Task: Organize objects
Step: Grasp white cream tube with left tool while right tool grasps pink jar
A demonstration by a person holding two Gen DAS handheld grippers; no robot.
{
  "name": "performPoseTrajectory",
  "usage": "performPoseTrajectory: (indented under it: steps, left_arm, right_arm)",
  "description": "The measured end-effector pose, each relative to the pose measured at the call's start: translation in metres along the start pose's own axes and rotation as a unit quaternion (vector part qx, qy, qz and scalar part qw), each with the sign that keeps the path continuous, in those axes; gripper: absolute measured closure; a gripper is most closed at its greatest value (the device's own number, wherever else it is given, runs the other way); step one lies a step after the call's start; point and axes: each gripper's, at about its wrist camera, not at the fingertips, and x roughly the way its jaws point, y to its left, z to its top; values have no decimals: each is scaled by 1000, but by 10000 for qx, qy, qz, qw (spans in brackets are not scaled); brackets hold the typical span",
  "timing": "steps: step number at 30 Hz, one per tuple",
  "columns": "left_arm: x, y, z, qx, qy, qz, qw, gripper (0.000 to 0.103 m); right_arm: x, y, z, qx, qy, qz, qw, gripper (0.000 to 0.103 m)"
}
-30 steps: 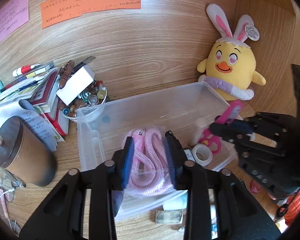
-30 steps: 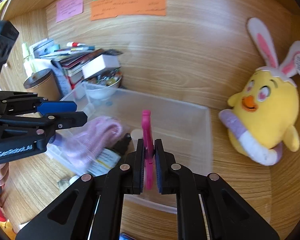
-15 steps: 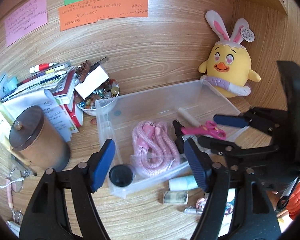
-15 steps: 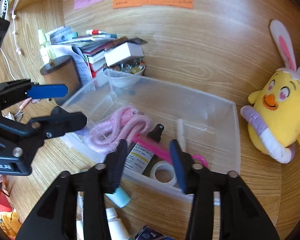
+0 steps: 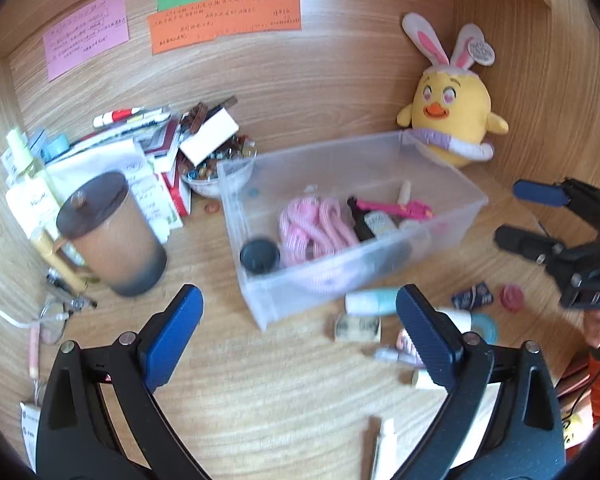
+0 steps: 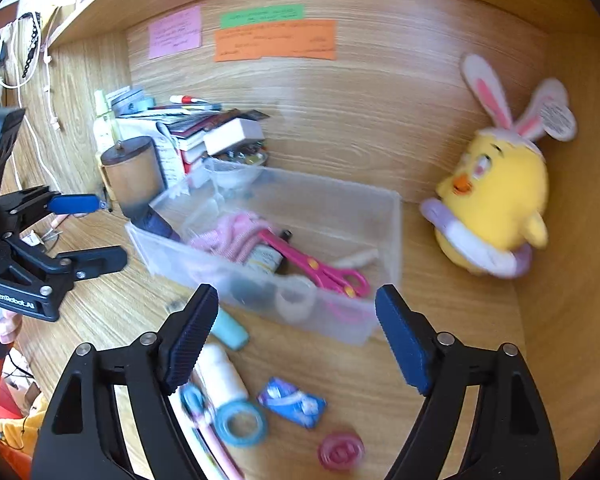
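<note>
A clear plastic bin (image 5: 440, 176) (image 6: 392, 216) stands on the wooden desk. Inside lie a pink rope (image 5: 320, 226) (image 6: 236, 234), pink scissors (image 5: 392, 209) (image 6: 320, 270), a dark bottle (image 5: 370, 222), a black round lid (image 5: 259, 255) and a white tape roll (image 6: 296, 298). My left gripper (image 5: 298, 334) is open and empty, in front of the bin. My right gripper (image 6: 296, 336) is open and empty, in front of the bin's right end. Loose items lie in front: a teal tube (image 5: 374, 303) (image 6: 230, 330), a blue tape ring (image 6: 242, 424), a blue packet (image 6: 292, 402), a red disc (image 6: 340, 450).
A brown lidded cup (image 5: 112, 236) stands left of the bin. Books, pens and a bowl of beads (image 5: 216, 160) crowd the back left. A yellow plush chick (image 5: 448, 118) (image 6: 496, 204) sits at the back right corner. Wooden walls close the back and right.
My left gripper let go of the pink rope and my right let go of the pink scissors; both now lie in the bin. Both grippers opened wide and pulled back toward the desk's front.
</note>
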Motion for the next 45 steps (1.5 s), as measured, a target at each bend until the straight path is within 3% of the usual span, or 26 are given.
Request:
performPoseTrajectory:
  steps: [16,21,24,26,28,31,35,40,42,45]
  left_arm:
    - [-5,-13,-75,-415,589,-298,9970,4]
    - [-4,-19,-91,-334,720,-207,9966,7]
    - [-6,-24,-96,-245,739,-290,9965,17]
    - [-6,-26,-98,-246,742,-380,9962,19]
    - [-5,-30,-100,-188,780,-442,9958,26]
    - [-3,-35,-105,-78,870,-434,9952,38]
    - [0,-39,-109,50,927,-455,9946,56]
    - [-3,-42,-111,136,839,-446,9954,72]
    - [-3,-42,-111,161,805,-401,9958,84]
    - [-3,-39,-109,115,774,-420,9960,87]
  right_arm:
    - [-8,-30,-78,655,496,-329,9961,24]
    - [-2,-30,-91,724,599,-375,9949,24]
    - [1,-31,-95,816,624,-357,9941,25]
    - [3,-32,-96,847,651,-351,9937,31]
    - [7,-33,-96,849,722,-320,9933,46]
    - [10,-32,-97,836,777,-335,9929,60]
    - [13,-33,-97,847,792,-322,9927,72]
    - [15,-31,-96,829,761,-346,9930,73]
    - [15,-31,-95,824,744,-334,9933,73]
    - [11,-29,-92,832,675,-296,9938,73]
